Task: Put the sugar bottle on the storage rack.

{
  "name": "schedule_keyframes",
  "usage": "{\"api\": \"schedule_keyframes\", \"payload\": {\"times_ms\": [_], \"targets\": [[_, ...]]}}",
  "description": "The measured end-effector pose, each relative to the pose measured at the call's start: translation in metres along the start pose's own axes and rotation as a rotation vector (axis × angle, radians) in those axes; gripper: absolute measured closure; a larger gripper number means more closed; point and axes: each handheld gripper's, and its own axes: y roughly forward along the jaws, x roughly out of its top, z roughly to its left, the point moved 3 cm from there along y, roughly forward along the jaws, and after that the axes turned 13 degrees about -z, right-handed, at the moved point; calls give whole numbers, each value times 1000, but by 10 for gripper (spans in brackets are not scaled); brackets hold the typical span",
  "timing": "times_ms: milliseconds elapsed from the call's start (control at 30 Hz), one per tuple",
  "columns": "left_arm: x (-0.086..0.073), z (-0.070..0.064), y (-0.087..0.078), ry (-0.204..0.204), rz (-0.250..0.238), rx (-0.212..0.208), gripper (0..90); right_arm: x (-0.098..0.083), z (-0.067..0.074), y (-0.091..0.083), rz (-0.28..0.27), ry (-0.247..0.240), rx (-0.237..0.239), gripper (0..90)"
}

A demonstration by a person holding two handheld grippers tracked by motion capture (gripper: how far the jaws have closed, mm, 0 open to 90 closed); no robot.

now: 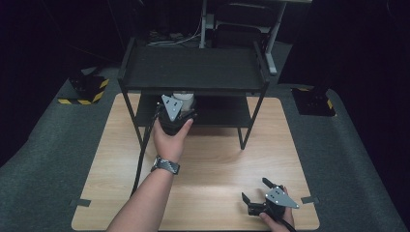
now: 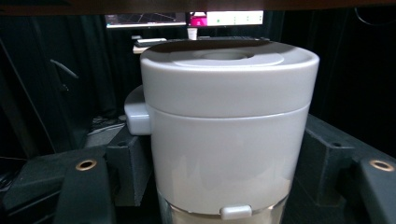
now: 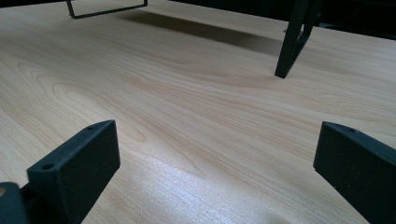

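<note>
The left gripper (image 1: 180, 107) clasped a white lidded cup (image 2: 224, 126) at the rack's (image 1: 193, 67) lower shelf. The right gripper (image 3: 219, 172) rested wide open, empty, over the table (image 3: 187, 107).

High view: overhead, facing forward-down on tabletop (image 1: 212, 159) and black rack (image 1: 193, 67). Left gripper view: level, very close to white canister (image 2: 224, 130). Right gripper view: low over tabletop, shares rack leg (image 3: 292, 42).

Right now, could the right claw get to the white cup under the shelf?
Probably not without a long move. The right claw sits open at the table's near edge, far from the cup, and the left claw already has its jaws around the cup on the rack's lower shelf.
</note>
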Motion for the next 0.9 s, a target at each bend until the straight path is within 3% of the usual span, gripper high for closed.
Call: {"api": "schedule_keyframes", "payload": {"times_ms": [67,433,900], "targets": [[-3,-1,6,-16,-2,11,306,0,0,0,-1,1,1,3],[-15,-7,23,-1,2,22,305,0,-2,0,-3,-3,12,3],[-15,-8,24,11,5,20,302,0,-1,0,-3,-8,9,3]]}}
